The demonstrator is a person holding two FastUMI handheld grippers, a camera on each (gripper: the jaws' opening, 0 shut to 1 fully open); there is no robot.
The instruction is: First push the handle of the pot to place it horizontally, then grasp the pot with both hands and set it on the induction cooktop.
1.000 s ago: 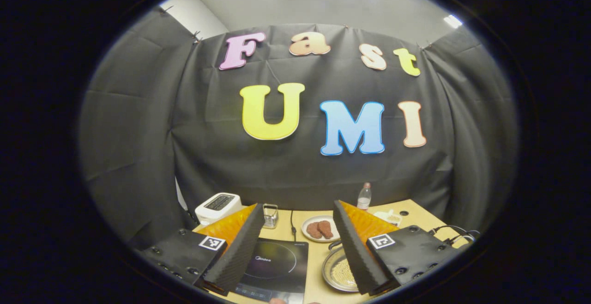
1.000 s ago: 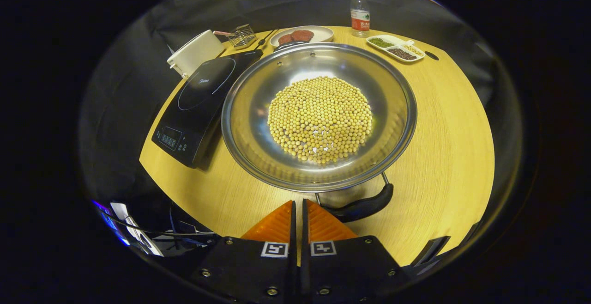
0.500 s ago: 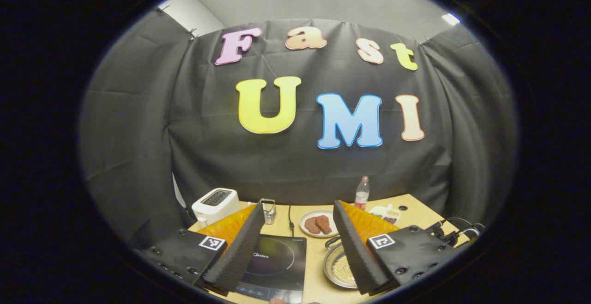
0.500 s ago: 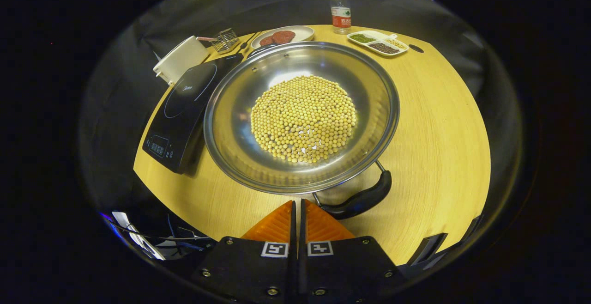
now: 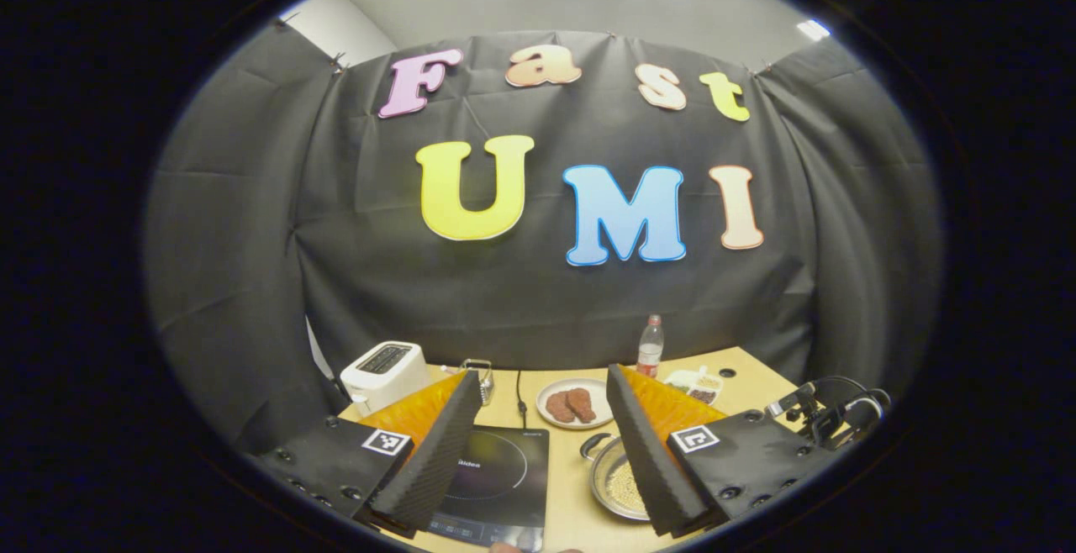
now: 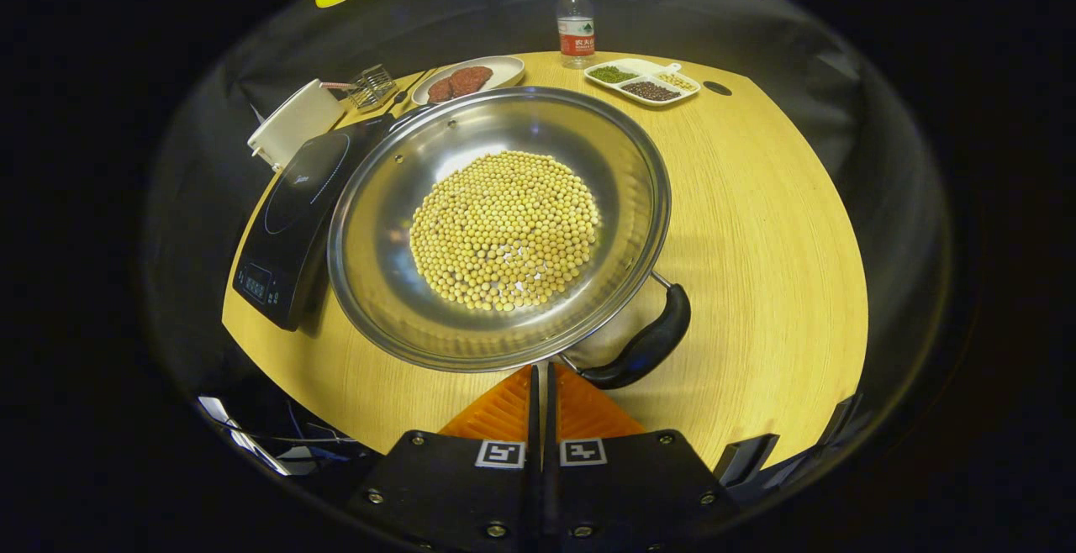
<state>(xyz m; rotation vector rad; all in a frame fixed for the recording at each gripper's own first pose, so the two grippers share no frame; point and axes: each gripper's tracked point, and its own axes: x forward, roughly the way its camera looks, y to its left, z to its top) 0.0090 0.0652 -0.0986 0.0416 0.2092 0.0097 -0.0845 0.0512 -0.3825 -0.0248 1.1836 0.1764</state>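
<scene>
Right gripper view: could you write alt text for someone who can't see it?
A steel pot holding yellow beans sits on a wooden table, its black handle just ahead of the right gripper, whose orange fingers are closed together. A black induction cooktop lies beside the pot.

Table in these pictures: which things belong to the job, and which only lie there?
For the job:
- pot of beans
- pot handle
- induction cooktop
- left gripper, open
- right gripper, shut

Just lying about:
- toaster
- plate of meat
- bottle
- divided dish
- wire basket
</scene>
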